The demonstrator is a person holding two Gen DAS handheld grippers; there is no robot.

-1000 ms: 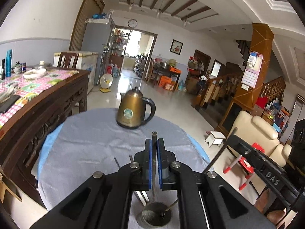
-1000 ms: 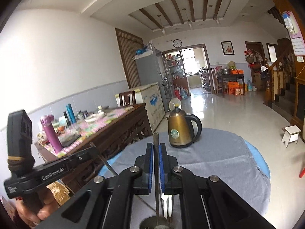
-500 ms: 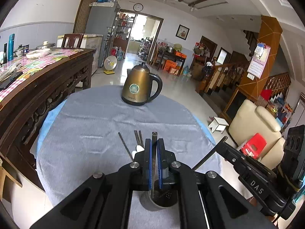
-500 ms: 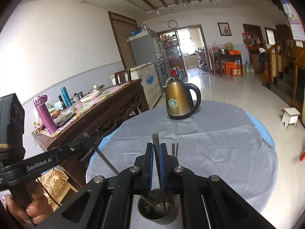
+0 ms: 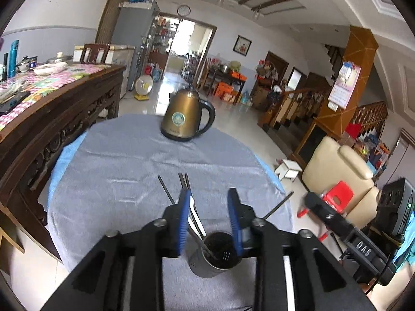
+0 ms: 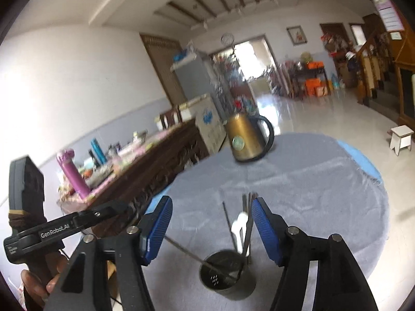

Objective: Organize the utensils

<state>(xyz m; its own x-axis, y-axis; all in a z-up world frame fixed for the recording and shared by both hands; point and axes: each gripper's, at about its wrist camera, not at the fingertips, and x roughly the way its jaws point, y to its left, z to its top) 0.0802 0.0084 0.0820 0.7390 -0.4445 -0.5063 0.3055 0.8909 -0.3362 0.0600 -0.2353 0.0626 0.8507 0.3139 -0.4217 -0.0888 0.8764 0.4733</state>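
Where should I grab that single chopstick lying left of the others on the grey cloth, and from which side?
Probably mid-shaft on the lone chopstick, straight down from above, jaws spanning its width. It lies flat on the grey cloth, pointing away, with a gap to the pair on its right.

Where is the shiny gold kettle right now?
The gold kettle stands at the far edge of the round table's grey cloth, straight ahead in both wrist views, well beyond the metal utensil cup.
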